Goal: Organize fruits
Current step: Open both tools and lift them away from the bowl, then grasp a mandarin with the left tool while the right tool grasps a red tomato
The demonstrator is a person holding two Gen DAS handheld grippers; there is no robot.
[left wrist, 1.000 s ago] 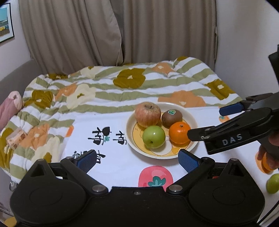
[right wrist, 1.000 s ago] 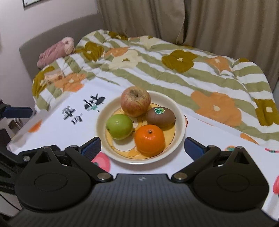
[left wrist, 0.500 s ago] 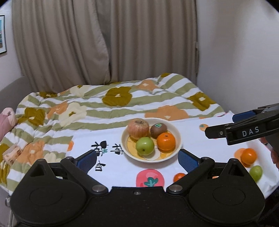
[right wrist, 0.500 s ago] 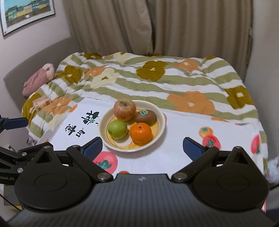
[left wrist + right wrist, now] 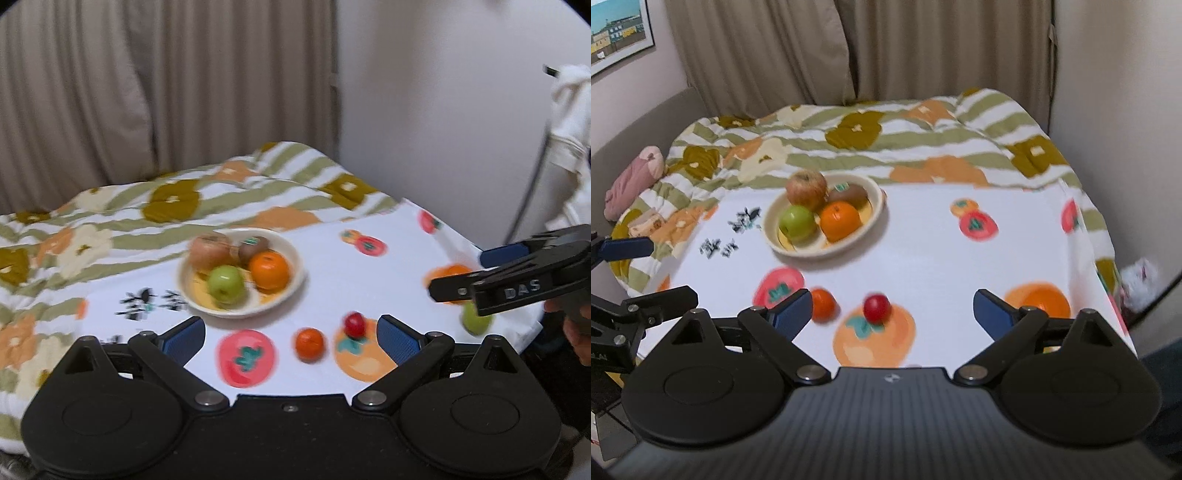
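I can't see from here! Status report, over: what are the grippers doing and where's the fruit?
Left gripper open, empty. Right gripper open, empty. Plate holds four fruits; small orange and red fruit loose on cloth. Nothing blocking.

A green-striped quilt (image 5: 871, 147) with orange and olive flowers covers the bed. Beige curtains (image 5: 857, 48) hang behind the quilt, at its far edge. A white cloth (image 5: 942, 243) printed with persimmons lies on the quilt's near part. A pink plush (image 5: 635, 181) rests at the quilt's left edge, below a framed picture (image 5: 617, 29) on the wall
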